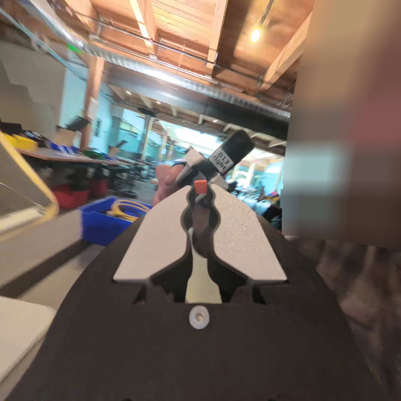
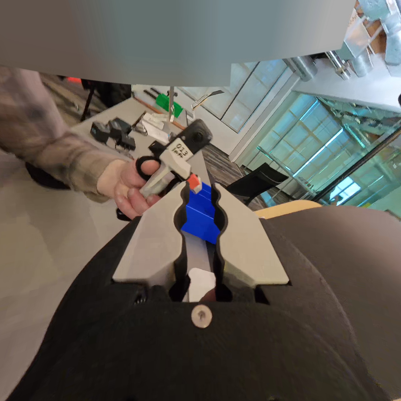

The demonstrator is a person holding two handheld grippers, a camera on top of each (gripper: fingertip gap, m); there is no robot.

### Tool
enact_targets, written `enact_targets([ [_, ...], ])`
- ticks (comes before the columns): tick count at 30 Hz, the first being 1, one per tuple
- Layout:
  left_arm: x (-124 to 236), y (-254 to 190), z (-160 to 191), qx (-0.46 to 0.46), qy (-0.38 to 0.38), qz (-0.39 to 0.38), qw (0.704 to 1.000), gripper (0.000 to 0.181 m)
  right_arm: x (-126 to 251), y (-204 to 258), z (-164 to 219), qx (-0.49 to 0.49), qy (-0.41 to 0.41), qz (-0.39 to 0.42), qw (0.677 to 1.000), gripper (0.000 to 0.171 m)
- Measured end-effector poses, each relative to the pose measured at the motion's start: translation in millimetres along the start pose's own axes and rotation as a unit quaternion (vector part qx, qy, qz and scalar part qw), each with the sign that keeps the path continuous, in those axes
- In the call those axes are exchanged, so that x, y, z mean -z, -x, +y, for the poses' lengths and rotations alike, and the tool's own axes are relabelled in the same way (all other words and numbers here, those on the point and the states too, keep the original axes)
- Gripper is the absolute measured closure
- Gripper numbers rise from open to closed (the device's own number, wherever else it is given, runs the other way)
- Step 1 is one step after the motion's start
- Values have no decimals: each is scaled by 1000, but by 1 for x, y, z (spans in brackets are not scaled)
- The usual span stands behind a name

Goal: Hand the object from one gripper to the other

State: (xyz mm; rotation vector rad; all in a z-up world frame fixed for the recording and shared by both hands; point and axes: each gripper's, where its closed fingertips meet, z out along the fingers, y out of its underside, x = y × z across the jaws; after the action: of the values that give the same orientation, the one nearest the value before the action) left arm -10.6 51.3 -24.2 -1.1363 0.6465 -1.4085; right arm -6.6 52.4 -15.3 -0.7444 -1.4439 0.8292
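A small orange block [image 1: 200, 187] sits between the tips of my left gripper [image 1: 200, 187], which is shut on it. In the right wrist view the same orange block [image 2: 193, 180], with a white underside, sticks out of the left gripper's tips [image 2: 191, 181], held by a hand [image 2: 130, 188]. My right gripper [image 2: 199, 185] is open and empty, its tips just below and beside the block. In the left wrist view the right gripper [image 1: 204, 173] faces mine closely, its fingers spread on either side of the block.
A blue bin [image 1: 104, 219] with yellow cables stands below on the left; it also shows under the fingers in the right wrist view [image 2: 201, 217]. A grey table [image 2: 82, 134] carries black devices [image 2: 112, 132] and a green box [image 2: 167, 104]. A black chair [image 2: 256, 184] stands to the right. Both grippers' tips are close together, under 4 cm apart.
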Motion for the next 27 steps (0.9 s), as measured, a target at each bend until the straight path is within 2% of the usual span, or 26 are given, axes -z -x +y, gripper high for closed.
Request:
enact_targets([
  [2,3,1,-4,-96,17,-35,995,172,1,-1,-2,-54,-22,-19,998,157],
  [5,5,-2,-10,-220,36,-77,972,171,-5,0,-2,-103,-41,-37,993,158],
  [9,7,-4,-14,-300,50,-102,947,171,-17,5,-4,-146,-71,-64,985,159],
  [14,6,-8,-12,-335,61,-102,935,171,-26,8,-4,-151,-90,-71,982,159],
  [27,5,-15,-4,-325,81,-64,940,171,-24,17,-15,-173,-135,-113,969,160],
])
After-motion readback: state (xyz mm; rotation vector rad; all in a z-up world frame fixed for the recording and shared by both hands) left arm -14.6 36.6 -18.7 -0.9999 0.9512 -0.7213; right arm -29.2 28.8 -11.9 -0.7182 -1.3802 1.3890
